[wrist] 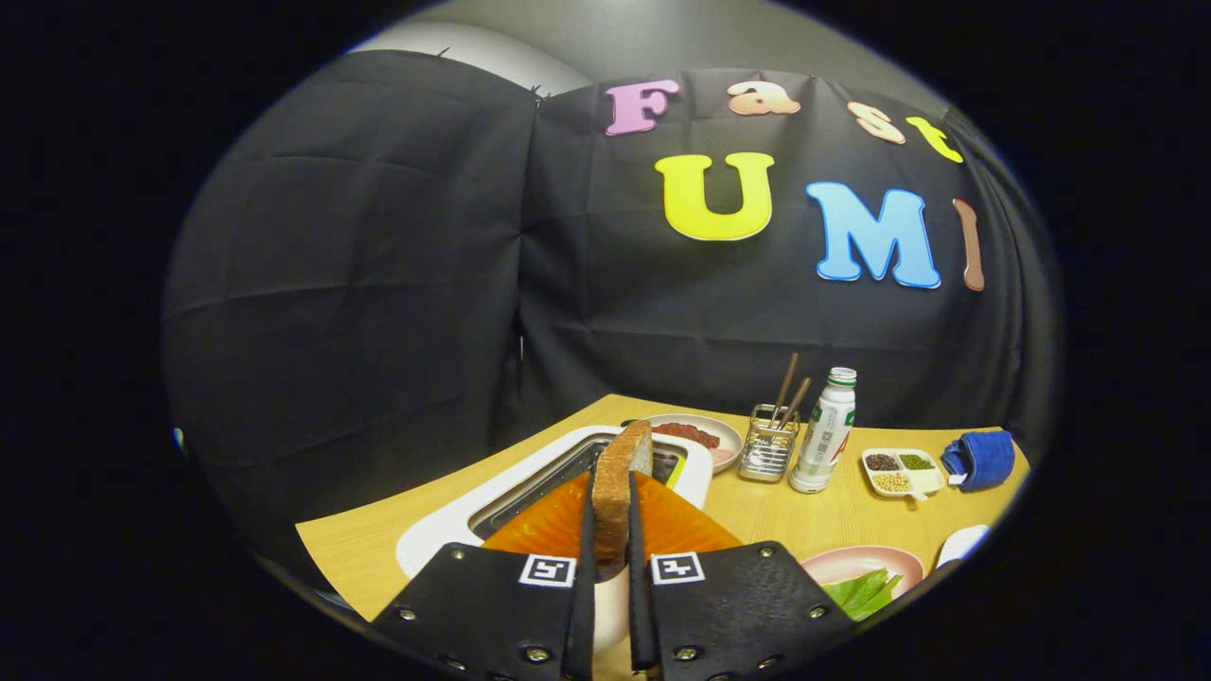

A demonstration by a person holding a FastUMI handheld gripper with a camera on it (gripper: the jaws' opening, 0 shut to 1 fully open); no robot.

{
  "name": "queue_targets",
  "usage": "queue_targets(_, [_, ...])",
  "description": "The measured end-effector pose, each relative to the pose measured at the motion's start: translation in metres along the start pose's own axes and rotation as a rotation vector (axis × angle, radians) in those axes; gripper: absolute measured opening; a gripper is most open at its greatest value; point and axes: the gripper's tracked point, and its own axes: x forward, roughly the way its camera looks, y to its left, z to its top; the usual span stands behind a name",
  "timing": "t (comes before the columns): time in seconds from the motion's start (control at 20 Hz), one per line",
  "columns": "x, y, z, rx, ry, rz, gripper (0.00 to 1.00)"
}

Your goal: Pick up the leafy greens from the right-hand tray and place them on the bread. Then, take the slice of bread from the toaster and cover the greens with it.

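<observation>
Between the jaws: slice of bread (620,482), clamped edge-on, just above the toaster (568,473).
Feel: light, crumbly; squeeze gently.
Greens (863,591): beside jaws, apparently on pink plate (833,565).

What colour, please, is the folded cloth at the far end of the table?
Blue. The folded cloth shows best in the gripper view, beside the small divided dish.

The gripper (610,558) hides the bread slice's (620,473) lower part (toaster (454,520) front too).
</observation>
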Motion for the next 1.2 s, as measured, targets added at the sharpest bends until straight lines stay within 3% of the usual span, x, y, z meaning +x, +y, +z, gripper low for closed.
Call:
queue_targets(0.7, [-0.051,-0.021,0.075,0.203,-0.146,0.124,0.15])
queue_targets(0.95, [-0.09,-0.061,0.086,0.163,-0.212,0.067,0.15])
queue_targets(1.2, [-0.107,-0.11,0.038,0.204,-0.148,0.004,0.14])
